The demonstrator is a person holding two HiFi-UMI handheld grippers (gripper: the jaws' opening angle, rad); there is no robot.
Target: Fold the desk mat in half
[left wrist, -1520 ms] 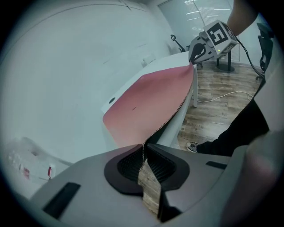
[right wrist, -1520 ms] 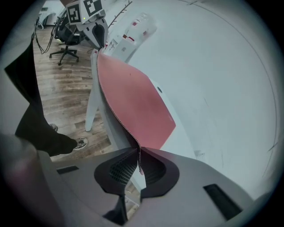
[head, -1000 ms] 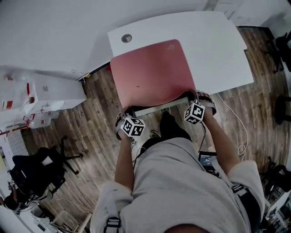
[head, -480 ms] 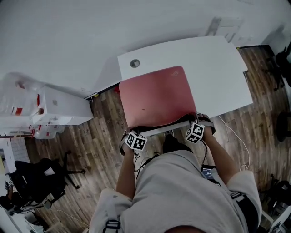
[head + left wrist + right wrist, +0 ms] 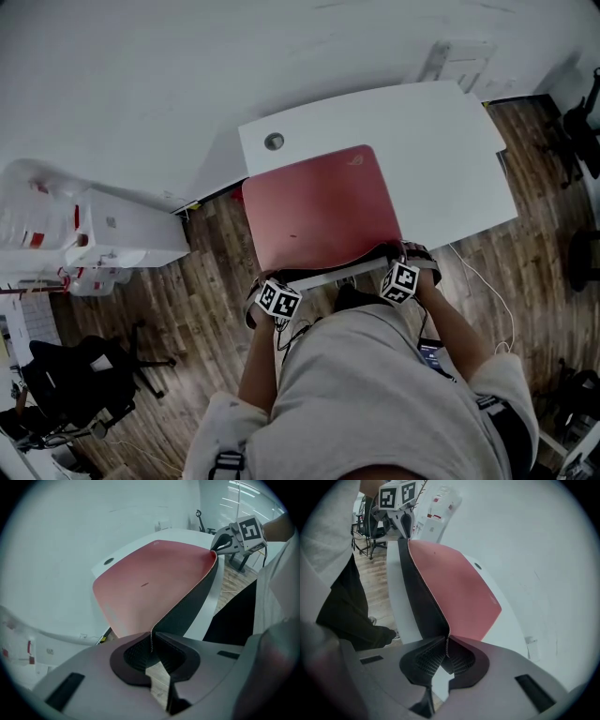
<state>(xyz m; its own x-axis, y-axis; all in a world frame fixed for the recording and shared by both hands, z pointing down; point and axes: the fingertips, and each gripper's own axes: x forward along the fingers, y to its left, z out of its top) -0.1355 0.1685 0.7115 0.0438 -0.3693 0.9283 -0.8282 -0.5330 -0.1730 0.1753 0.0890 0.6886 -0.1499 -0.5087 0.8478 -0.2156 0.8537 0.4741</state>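
On the white desk [image 5: 436, 131] lies the red desk mat [image 5: 319, 202], close to the desk's left end and just in front of a round hole [image 5: 274, 142] in the desk top. Its far part lies flat on the desk. Its near edge is lifted up off the desk's front edge, so the dark underside shows. The left gripper [image 5: 151, 638] pinches the mat's near left corner tight between its jaws. The right gripper [image 5: 446, 641] pinches the near right corner the same way. A person [image 5: 375, 394] stands at the desk's front edge.
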